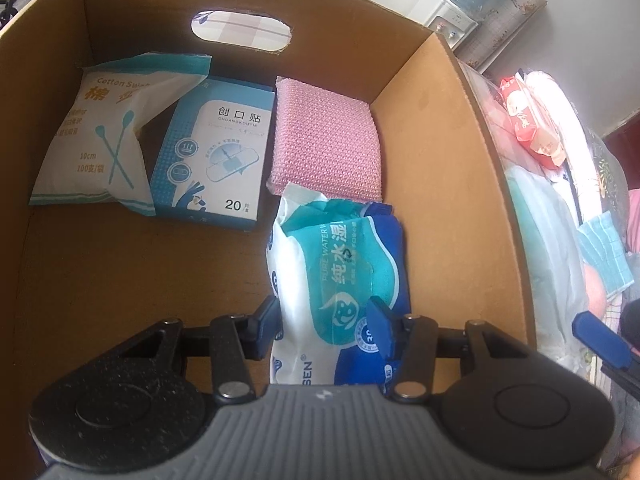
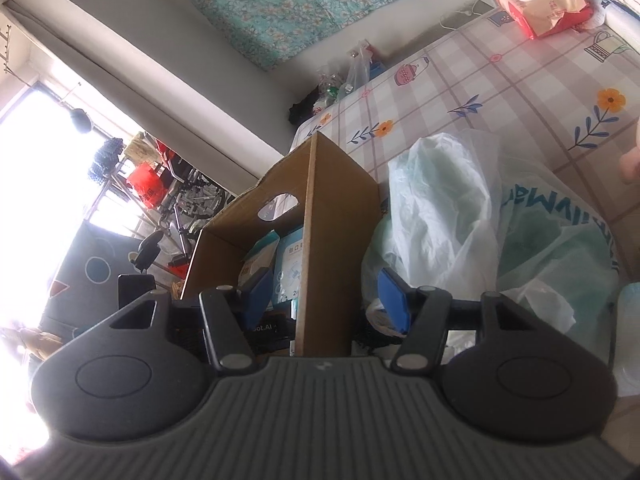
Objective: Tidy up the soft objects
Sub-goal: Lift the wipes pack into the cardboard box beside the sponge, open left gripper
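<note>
Brown corrugated cardboard box [image 1: 448,184], open-topped, with an oval handle cut-out in its far wall; it stands on a table under a checked, flower-printed cloth [image 2: 500,92]. Just beside the box lie crumpled translucent white-and-green plastic bags [image 2: 460,216].

Inside the box, along the far wall from left to right: a white soft bag of cotton swabs with teal print [image 1: 100,140], leaning on a blue-and-white cardboard box of adhesive bandages [image 1: 218,160], and a pink knitted scouring pad [image 1: 326,144] lying flat in the far right corner.

Blue, teal and white soft pack of wet wipes [image 1: 340,280], lying inside the box in front of the pink pad. The left gripper [image 1: 326,324] points down into the box; its blue pads flank the near end of the pack, apparently pinching the soft wrapper.

Red-and-cream pack of tissues [image 2: 540,0], on the table well apart from the box.

Right gripper [image 2: 326,300], outside the box, straddling its near corner edge without touching it; fingers spread, nothing grasped.
</note>
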A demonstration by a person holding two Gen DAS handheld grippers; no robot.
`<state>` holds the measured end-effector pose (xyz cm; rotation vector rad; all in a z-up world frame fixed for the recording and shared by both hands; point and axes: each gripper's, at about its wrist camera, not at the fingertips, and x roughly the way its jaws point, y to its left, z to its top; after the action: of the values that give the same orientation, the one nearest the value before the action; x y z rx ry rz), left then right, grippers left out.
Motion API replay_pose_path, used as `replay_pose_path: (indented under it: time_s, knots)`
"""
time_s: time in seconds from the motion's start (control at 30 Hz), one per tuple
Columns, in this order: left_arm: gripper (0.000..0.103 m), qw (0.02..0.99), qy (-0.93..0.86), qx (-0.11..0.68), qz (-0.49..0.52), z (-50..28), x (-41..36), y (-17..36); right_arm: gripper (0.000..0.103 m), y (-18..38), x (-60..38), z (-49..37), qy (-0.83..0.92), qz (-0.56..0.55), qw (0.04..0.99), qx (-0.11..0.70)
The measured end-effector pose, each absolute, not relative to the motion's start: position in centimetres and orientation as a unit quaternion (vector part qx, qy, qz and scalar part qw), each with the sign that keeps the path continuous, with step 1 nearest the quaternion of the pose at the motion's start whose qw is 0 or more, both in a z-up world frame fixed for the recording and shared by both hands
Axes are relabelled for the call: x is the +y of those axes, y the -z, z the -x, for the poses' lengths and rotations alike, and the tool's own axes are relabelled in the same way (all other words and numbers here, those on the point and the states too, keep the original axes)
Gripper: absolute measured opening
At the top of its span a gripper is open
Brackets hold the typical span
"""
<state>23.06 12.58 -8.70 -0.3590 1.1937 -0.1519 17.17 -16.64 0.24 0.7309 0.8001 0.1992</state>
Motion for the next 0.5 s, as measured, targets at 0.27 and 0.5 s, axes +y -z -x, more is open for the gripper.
replay_pose_path:
  time_s: [0.27,0.5]
  knots:
    - [0.049,0.821,0.045,0.543,0.168,-23.3,11.7,8.6,0.058,0.9,-18.0,-14.9,-0.082,-0.354,0.850,0.382]
    - [0.066,0.820,0.035,0.541,0.185,-22.2,12.3,7.1,0.064,0.5,-19.6,-11.6,-0.081,-0.349,0.860,0.363]
